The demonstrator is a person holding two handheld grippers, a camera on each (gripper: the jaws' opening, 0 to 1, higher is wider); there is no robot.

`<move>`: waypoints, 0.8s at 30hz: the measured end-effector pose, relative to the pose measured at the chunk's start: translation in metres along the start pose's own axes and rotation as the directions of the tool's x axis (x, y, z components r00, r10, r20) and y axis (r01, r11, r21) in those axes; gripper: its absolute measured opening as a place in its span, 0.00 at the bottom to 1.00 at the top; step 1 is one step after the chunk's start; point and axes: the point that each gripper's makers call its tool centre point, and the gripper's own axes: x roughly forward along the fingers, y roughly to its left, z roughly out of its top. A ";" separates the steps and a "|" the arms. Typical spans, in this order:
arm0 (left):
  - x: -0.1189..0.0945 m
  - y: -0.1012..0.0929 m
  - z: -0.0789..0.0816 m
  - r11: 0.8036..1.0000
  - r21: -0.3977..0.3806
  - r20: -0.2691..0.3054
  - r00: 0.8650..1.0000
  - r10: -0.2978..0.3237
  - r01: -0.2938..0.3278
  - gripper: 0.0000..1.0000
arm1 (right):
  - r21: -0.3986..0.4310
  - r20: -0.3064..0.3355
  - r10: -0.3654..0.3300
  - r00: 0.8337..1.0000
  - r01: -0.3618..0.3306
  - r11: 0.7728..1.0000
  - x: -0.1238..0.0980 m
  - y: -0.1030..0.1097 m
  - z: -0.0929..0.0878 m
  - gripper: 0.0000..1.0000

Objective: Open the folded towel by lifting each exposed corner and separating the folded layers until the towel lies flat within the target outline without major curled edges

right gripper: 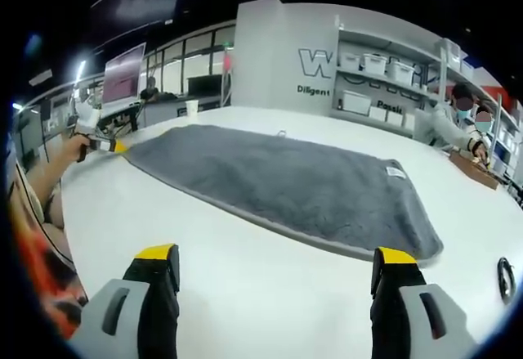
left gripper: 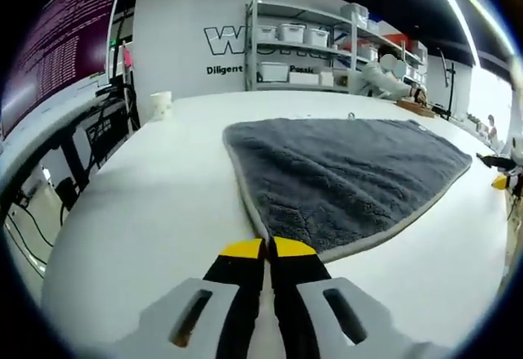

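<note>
A grey towel [left gripper: 351,175] lies spread out on the white table [left gripper: 163,204], with a pale hem around it and a small tag [right gripper: 395,171] near one corner. My left gripper [left gripper: 268,249] is shut, its yellow tips pinching the towel's nearest corner. In the right gripper view the same gripper [right gripper: 105,145] is held by a hand at the towel's [right gripper: 278,183] far left corner. My right gripper [right gripper: 276,254] is open wide over bare table, a short way from the towel's long edge. Its yellow tip [left gripper: 499,181] peeks in at the far right.
A white cup [left gripper: 161,104] stands near the table's far edge. Shelves with storage bins [left gripper: 302,44] line the back wall. A person [right gripper: 458,122] sits at the table's far right. A large screen [left gripper: 57,48] and cables are beyond the left edge.
</note>
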 end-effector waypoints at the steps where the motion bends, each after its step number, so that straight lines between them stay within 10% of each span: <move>1: 0.000 0.000 0.000 1.000 0.005 -0.003 1.000 0.001 -0.001 0.02 | 0.000 0.000 0.000 1.000 0.000 1.000 0.000 0.000 0.000 0.98; 24: -0.015 0.023 -0.009 1.000 -0.009 -0.039 0.999 0.018 -0.019 0.02 | -0.012 -0.008 0.004 1.000 -0.004 1.000 0.000 0.000 -0.001 0.98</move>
